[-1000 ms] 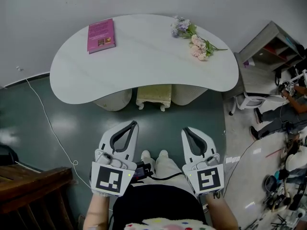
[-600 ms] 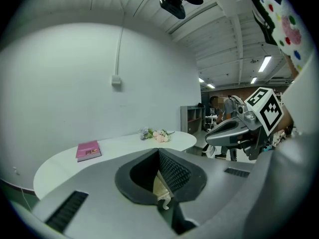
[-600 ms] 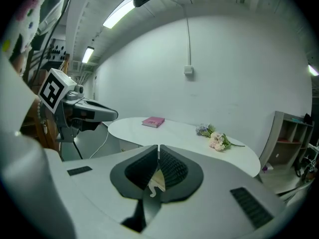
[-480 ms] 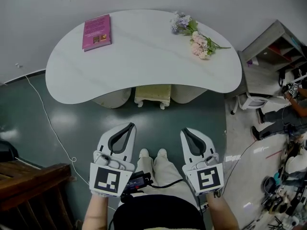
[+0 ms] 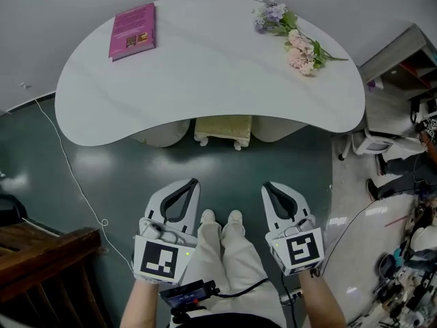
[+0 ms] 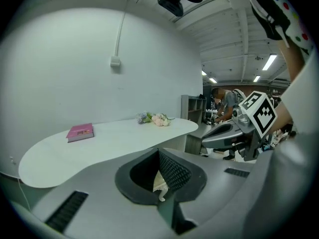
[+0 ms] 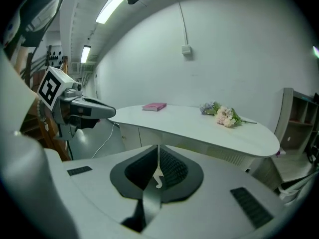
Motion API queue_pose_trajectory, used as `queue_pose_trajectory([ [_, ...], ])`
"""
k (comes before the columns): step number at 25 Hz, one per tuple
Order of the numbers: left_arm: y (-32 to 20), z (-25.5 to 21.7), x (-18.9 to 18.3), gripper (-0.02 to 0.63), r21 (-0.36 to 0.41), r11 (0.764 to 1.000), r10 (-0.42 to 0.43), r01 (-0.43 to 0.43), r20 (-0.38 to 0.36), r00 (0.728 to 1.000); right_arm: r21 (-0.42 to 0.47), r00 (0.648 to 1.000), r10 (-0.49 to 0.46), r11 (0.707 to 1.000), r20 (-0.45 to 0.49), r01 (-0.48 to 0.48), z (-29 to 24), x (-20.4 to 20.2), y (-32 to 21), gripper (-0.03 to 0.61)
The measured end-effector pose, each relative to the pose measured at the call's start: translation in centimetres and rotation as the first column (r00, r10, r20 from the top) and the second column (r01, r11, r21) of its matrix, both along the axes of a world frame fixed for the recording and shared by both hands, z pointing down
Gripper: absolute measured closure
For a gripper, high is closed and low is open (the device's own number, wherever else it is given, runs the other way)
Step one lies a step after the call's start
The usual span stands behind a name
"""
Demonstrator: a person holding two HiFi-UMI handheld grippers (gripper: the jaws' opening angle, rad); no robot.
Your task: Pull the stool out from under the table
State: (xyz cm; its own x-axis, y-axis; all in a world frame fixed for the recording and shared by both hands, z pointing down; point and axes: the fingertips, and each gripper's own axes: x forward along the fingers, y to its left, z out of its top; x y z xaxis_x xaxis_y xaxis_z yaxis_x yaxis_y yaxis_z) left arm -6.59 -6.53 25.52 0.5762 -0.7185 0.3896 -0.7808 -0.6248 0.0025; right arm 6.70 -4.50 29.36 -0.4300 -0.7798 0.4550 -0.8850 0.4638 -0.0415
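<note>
The person is holding both tools low, just ahead of the feet, the left gripper (image 5: 194,182) and right gripper (image 5: 267,185) each with jaws pressed together on nothing. The head view is showing the stool (image 5: 222,130) tucked under the table (image 5: 205,74) edge between two pale pedestals (image 5: 162,132). The gripper views are catching only a curled leg (image 6: 160,185) past the jaws. A pink book (image 5: 132,31) and flowers (image 5: 297,43) are lying on top, well apart.
</note>
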Motion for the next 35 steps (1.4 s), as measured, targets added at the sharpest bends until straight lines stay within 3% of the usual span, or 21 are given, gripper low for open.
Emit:
queue_pose_trajectory([
  [10, -1.7, 7.9, -0.2, 0.597, -0.080, 0.996, -0.046, 0.042, -0.053, 0.997, -0.065, 0.999, -0.039, 0.997, -0.031, 0.037, 8.9, 0.4, -3.4, 0.540],
  [20, -4.9, 19.2, -1.8, 0.597, -0.122, 0.986, -0.109, 0.110, 0.017, 0.994, -0.154, 0.998, -0.026, 0.988, -0.060, 0.017, 20.0, 2.7, -5.4, 0.539],
  [28, -8.3, 26.1, -1.3, 0.593, -0.181, 0.977, -0.118, 0.115, -0.006, 0.993, -0.216, 0.997, -0.005, 0.976, -0.083, -0.013, 27.4, 3.3, -7.8, 0.538],
  [33, -10.3, 29.9, -1.5, 0.502, -0.199, 0.974, -0.113, 0.111, 0.000, 0.994, -0.259, 0.995, 0.031, 0.964, -0.092, -0.053, 31.1, 4.1, -10.2, 0.534],
  [35, -11.2, 31.6, -1.5, 0.467, -0.222, 0.968, -0.118, 0.115, 0.000, 0.993, -0.281, 0.995, 0.035, 0.958, -0.088, -0.059, 32.4, 4.3, -11.1, 0.460],
])
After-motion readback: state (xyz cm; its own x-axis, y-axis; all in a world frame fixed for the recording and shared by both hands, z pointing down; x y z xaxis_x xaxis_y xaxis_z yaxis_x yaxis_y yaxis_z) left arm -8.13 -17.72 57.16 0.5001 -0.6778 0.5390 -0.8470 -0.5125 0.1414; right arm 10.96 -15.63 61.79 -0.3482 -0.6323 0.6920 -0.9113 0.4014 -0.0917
